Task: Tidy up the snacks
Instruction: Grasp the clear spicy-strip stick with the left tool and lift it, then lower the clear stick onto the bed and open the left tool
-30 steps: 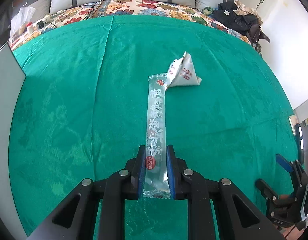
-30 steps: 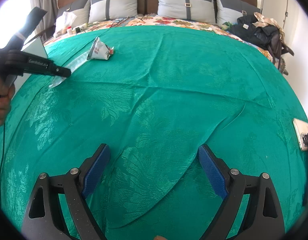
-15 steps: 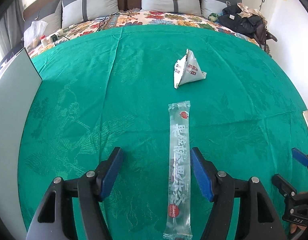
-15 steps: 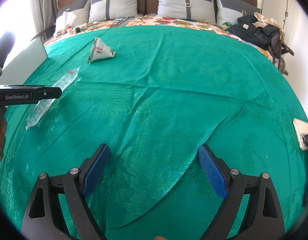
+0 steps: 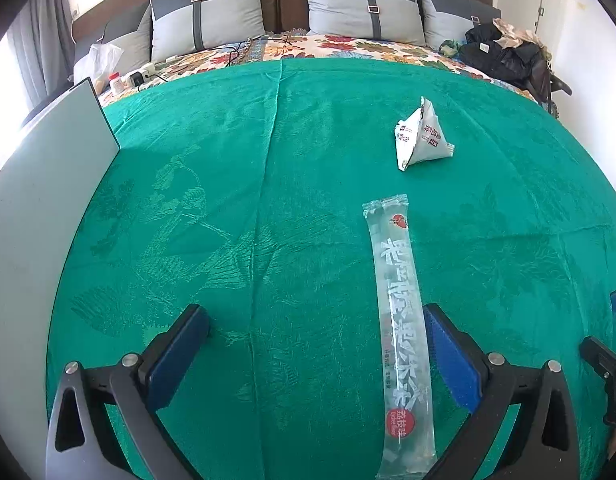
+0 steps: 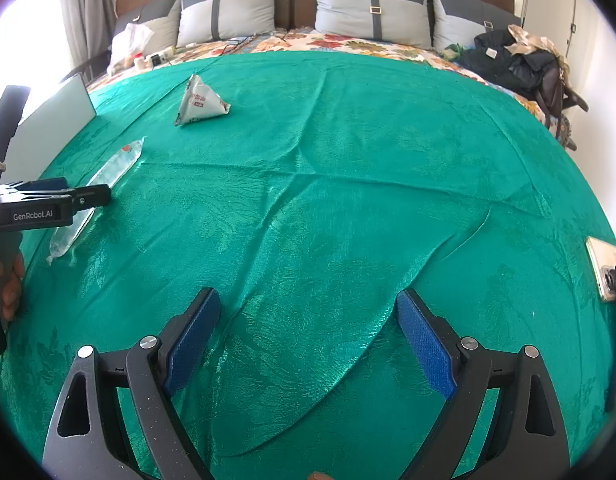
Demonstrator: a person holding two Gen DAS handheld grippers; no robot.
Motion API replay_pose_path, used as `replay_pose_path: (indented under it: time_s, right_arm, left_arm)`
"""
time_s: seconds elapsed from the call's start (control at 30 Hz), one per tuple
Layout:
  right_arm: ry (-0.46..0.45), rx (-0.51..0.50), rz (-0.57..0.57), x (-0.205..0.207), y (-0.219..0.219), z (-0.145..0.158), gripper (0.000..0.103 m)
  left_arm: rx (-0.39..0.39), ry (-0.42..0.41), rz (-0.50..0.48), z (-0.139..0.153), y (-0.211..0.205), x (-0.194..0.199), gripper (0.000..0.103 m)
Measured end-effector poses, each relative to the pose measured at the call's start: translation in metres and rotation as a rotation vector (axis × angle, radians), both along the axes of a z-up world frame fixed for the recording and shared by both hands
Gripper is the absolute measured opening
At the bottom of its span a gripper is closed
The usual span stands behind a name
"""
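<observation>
Released since a second ago: long clear snack tube (image 5: 399, 332) now flat on the green bedspread (image 5: 268, 200), no longer pinched; left gripper (image 5: 315, 350) opening wide, tube lying just inside its right pad untouched; triangular snack packet (image 5: 421, 136) farther off, apart from the tube's far end; right gripper (image 6: 308, 342) spread over bare cloth, empty.

Green cloth (image 5: 228, 200) covers a bed (grey pillows (image 5: 359, 8), white walls).
</observation>
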State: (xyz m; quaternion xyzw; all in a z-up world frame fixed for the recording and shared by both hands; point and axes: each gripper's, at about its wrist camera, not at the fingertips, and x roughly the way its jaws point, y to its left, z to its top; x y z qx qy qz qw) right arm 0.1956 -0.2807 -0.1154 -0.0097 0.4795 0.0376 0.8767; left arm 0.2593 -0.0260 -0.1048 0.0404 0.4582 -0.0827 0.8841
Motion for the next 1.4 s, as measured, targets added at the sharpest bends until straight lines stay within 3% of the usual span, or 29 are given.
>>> replay_pose_path:
  time_s: [1.03,1.13,1.23,1.4]
  right_arm:
    - [0.023,0.002,-0.005,0.005,-0.003,0.004,0.09]
    - [-0.067,0.058,-0.046,0.027,-0.014,0.024,0.09]
    - [-0.123,0.113,0.024,0.074,-0.012,0.036,0.09]
    - [-0.054,0.255,0.212,0.159,0.031,0.027,0.088]
  left_arm:
    - [-0.004,-0.007,-0.002,-0.001,0.001,-0.001,0.103]
    - [-0.004,-0.007,-0.002,-0.001,0.001,-0.001,0.103]
    - [-0.003,-0.007,-0.002,-0.001,0.001,-0.001,0.103]
    - [-0.004,-0.007,-0.002,0.0,0.001,-0.002,0.103]
